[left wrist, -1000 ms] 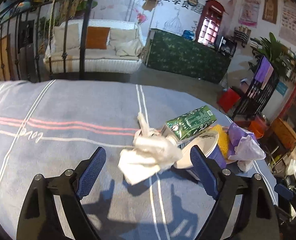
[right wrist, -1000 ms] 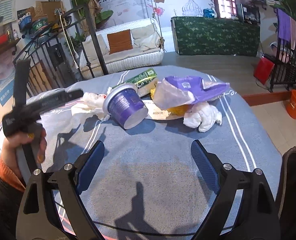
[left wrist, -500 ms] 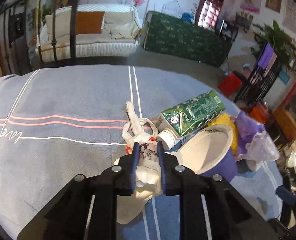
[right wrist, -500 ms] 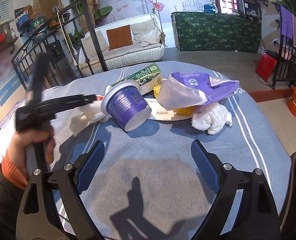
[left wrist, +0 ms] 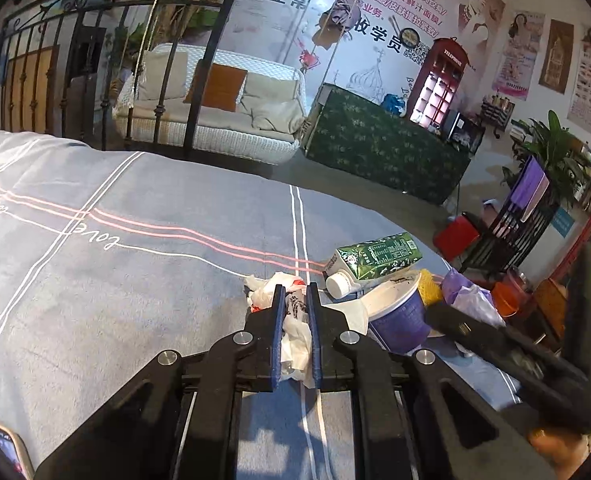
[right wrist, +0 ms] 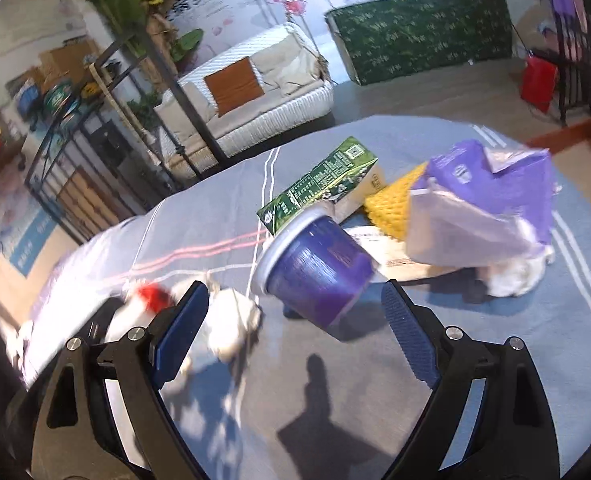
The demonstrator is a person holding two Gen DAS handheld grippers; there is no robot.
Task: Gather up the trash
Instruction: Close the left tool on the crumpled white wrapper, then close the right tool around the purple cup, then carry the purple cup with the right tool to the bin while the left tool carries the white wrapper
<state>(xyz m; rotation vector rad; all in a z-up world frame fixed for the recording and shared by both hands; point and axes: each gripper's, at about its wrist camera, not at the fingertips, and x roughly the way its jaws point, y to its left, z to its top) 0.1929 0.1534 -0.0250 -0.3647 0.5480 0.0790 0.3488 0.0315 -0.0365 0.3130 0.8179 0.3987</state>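
My left gripper [left wrist: 294,300] is shut on a crumpled white plastic bag [left wrist: 293,334] with red print, just above the blue-grey tablecloth. The bag shows blurred in the right wrist view [right wrist: 231,322]. My right gripper [right wrist: 295,304] is open and empty, close to a purple cup [right wrist: 319,268] lying on its side; the cup is also in the left wrist view [left wrist: 399,316]. Behind it lie a green carton [right wrist: 323,184], a yellow foam net [right wrist: 391,208], a purple bag [right wrist: 483,208] and a white wad [right wrist: 515,276].
The tablecloth [left wrist: 115,280] has white and pink stripes. A phone [left wrist: 3,452] lies at the near left edge. Beyond the table are an iron railing [left wrist: 95,80], a white sofa [left wrist: 223,112] and a green-covered counter [left wrist: 383,156].
My left gripper, shut on the white bag, has drawn it back from the pile. My right gripper has moved forward and left toward the purple cup.
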